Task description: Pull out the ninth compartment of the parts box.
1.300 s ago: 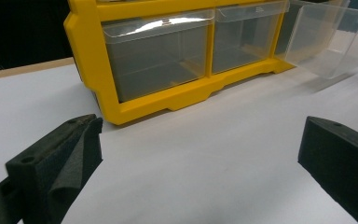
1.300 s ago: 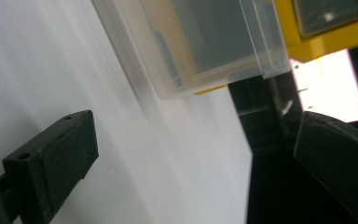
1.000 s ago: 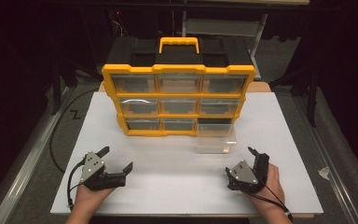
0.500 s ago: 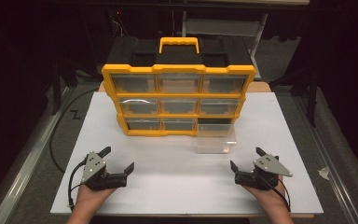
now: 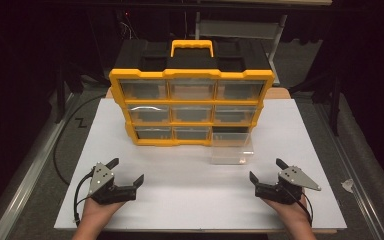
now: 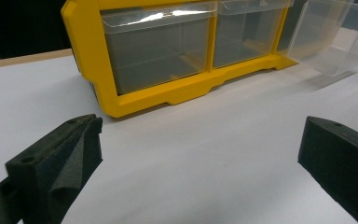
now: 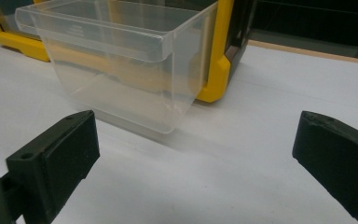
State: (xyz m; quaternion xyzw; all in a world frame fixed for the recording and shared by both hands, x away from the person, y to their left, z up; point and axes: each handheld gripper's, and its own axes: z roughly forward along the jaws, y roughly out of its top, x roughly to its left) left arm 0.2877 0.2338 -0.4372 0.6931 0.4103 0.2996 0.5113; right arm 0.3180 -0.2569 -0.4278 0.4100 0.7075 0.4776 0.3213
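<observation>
A yellow and black organizer [image 5: 192,105] with clear drawers stands at the back middle of the white board [image 5: 190,200]. Its bottom right drawer [image 5: 232,148] is pulled out and rests on the board in front of its slot; in the right gripper view this clear drawer [image 7: 121,60] looks empty. My left gripper [image 5: 125,171] sits near the front left, open, nothing between its jaws. My right gripper [image 5: 267,169] sits near the front right, open and empty, a short way in front of the drawer. The left gripper view faces the organizer's bottom left drawers [image 6: 156,46].
The organizer has a yellow carry handle [image 5: 192,46] on its black top. A black cable [image 5: 62,145] curves along the left of the board. Dark floor and metal rails lie beyond both side edges. Bare white board stretches between the two grippers.
My right gripper has turned from on its side to level, and shifted slightly right. The left gripper has hardly moved. The drawer stays where it was.
</observation>
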